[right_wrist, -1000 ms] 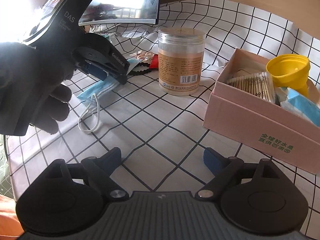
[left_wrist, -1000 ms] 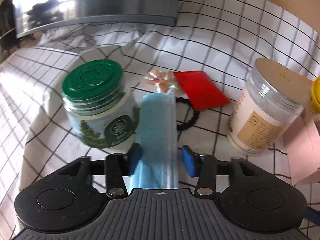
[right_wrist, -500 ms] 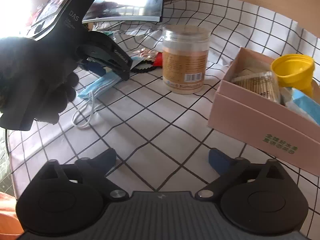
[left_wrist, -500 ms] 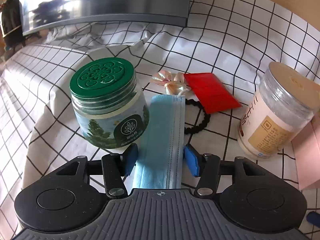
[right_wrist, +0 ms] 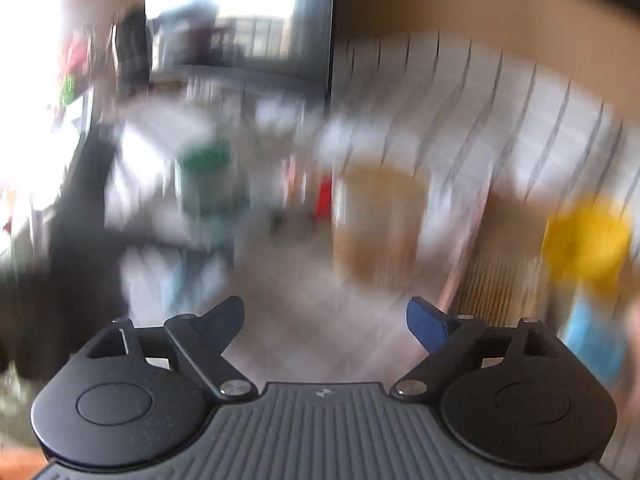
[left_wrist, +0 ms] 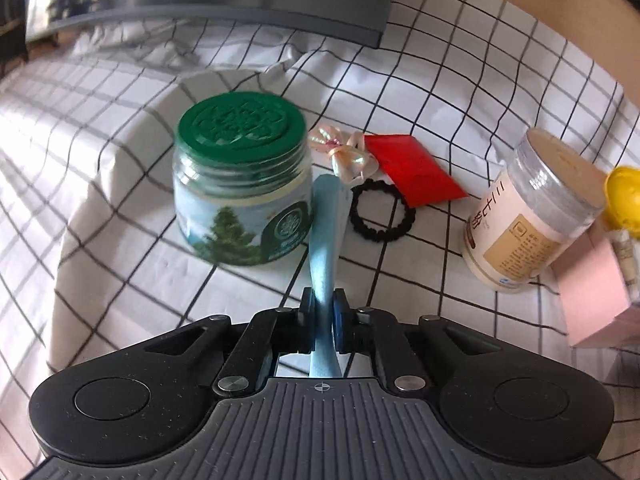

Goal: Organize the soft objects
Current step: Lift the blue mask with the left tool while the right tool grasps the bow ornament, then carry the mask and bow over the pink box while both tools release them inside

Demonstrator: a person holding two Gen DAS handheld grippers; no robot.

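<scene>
My left gripper (left_wrist: 323, 312) is shut on a light blue face mask (left_wrist: 327, 232), which is pinched into a narrow fold that rises between the pads. Just beyond lie a black hair tie (left_wrist: 380, 214), a pale ribbon bow (left_wrist: 344, 154) and a red packet (left_wrist: 412, 170) on the checked cloth (left_wrist: 120, 168). In the blurred right wrist view my right gripper (right_wrist: 325, 318) has its jaws wide apart and closing a little, with nothing between them. A pink box (left_wrist: 592, 284) stands at the right.
A green-lidded jar (left_wrist: 242, 184) stands left of the mask, a clear jar with a tan label (left_wrist: 532, 216) to the right. A yellow funnel (right_wrist: 586, 240) sits in the pink box. A grey monitor base (left_wrist: 224, 4) lies at the back.
My left gripper has shut on the mask, bunching it from a flat strip into a thin fold. The right gripper has risen fast, blurring its view; the jars now appear lower and farther.
</scene>
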